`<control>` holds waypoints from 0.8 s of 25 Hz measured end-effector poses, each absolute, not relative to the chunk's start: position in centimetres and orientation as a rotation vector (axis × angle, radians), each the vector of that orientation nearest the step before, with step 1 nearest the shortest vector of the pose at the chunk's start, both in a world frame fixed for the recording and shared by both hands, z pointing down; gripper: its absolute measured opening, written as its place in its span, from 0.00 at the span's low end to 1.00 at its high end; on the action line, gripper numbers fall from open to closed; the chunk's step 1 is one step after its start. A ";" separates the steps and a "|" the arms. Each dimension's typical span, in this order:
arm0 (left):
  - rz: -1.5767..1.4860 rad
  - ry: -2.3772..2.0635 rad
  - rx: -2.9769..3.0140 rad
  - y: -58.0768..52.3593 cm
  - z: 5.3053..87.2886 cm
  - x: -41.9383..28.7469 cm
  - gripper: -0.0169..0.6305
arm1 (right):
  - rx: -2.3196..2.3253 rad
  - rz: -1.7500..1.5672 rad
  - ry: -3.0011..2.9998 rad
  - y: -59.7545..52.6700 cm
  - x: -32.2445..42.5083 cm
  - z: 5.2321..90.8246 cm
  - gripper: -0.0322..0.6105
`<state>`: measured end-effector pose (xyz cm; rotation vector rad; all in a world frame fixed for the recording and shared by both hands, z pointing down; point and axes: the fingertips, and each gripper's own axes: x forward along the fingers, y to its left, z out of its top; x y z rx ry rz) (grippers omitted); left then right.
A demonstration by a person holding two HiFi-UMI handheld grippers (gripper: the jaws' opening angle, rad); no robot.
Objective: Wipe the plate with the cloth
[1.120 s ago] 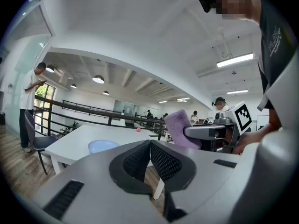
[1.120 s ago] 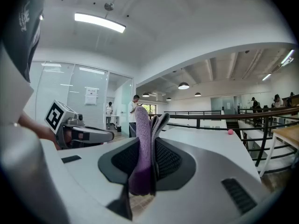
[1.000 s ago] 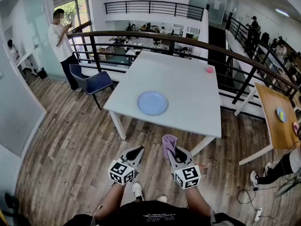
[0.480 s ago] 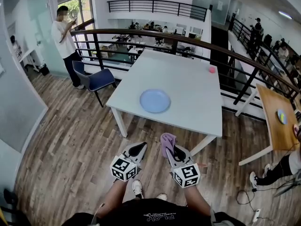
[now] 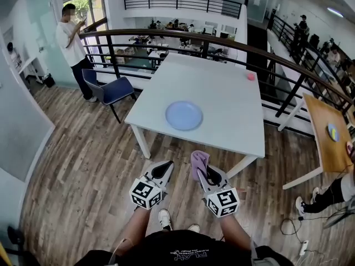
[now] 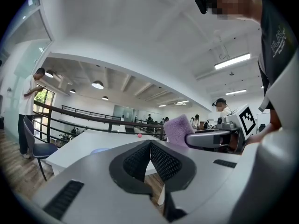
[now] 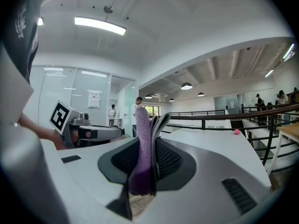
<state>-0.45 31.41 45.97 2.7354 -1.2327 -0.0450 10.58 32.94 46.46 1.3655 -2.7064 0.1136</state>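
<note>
White table (image 5: 224,90) — round plate (image 5: 183,115) (pale blue), flat

Open-plan office mezzanine: railing (image 5: 166,34), white table (image 5: 222,101), blue chair (image 5: 112,91).

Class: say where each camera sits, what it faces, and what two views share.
Head view: on the head, facing down at table, plate; forearms, left gripper, right gripper.
Left gripper view: along its shut jaws toward table; shirt shows.
Right gripper view: along its jaws shut on cloth; shirt shows.
Both gripper views share the pink ball.
</note>
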 end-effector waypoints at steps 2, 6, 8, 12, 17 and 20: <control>-0.051 -1.229 2.736 30.8 45.8 -1.0 0.04 | 1.366 0.110 -2.700 32.5 10.0 46.2 0.21; -0.064 -1.206 2.734 29.3 45.8 -1.2 0.04 | 1.338 0.126 -2.669 31.2 9.1 46.6 0.21; -0.065 -1.192 2.739 28.9 45.9 -1.5 0.04 | 1.334 0.131 -2.662 30.7 8.6 46.7 0.21; -0.066 -1.161 2.760 28.2 45.8 -2.5 0.04 | 1.350 0.101 -2.642 29.7 7.2 46.4 0.21; -0.043 -1.117 2.798 27.1 45.8 -3.2 0.04 | 1.368 -0.017 -2.540 28.3 5.2 46.6 0.21; -0.059 -1.100 2.811 26.6 45.5 -4.1 0.04 | 1.387 -0.003 -2.527 27.9 4.1 46.8 0.21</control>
